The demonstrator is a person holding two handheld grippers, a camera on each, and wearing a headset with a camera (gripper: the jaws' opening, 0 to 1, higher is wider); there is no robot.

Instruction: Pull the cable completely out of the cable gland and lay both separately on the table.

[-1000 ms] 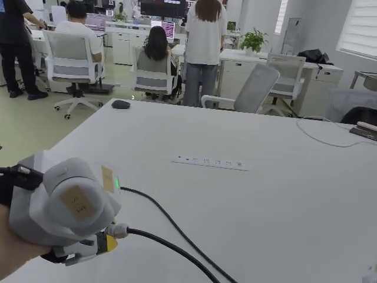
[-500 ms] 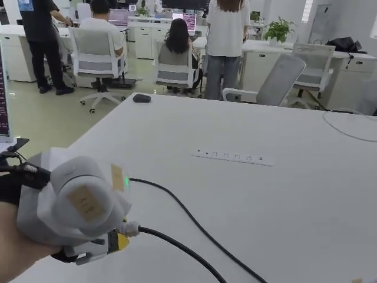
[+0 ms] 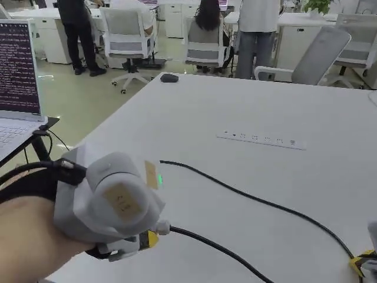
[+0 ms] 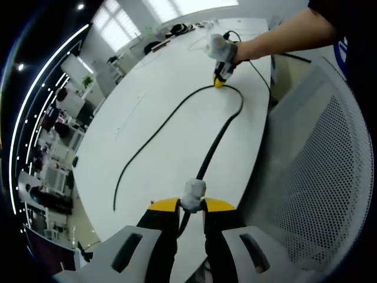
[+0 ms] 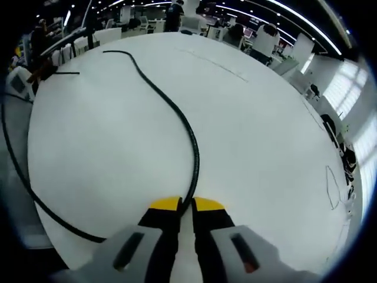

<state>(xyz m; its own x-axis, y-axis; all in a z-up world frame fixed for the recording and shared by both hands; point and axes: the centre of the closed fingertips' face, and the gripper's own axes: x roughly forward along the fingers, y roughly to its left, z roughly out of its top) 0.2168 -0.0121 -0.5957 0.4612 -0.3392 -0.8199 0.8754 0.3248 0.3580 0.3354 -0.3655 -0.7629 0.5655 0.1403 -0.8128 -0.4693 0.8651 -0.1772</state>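
1. the left gripper [image 4: 189, 207] is at the near left corner of the table [image 3: 265, 100], about over its edge. its jaws are pressed on the white cable gland [image 4: 193, 193]. i think this gives the gland a fixed hold while the cable is drawn through it.
2. the black cable [image 4: 219, 132] comes out of the gland and runs close along the near edge of the table to the right gripper [image 5: 185, 209], which is further right by the same edge. its yellow-tipped jaws pinch the cable itself, with almost no gap between them.
3. past the right gripper the cable bends back over the table, and its free end [image 3: 162, 162] lies flat on the surface, toward the left edge and apart from both grippers.
4. each gripper holds a different part, one the gland and one the cable, so moving them apart should slide the cable through the gland.
5. in my judgement the cable is not out yet, because the gland sits on it. the jaws hide how much cable is left behind the gland.
6. the gland is held in the jaws and is not lying on the table, so laying the two down separately is not yet done.
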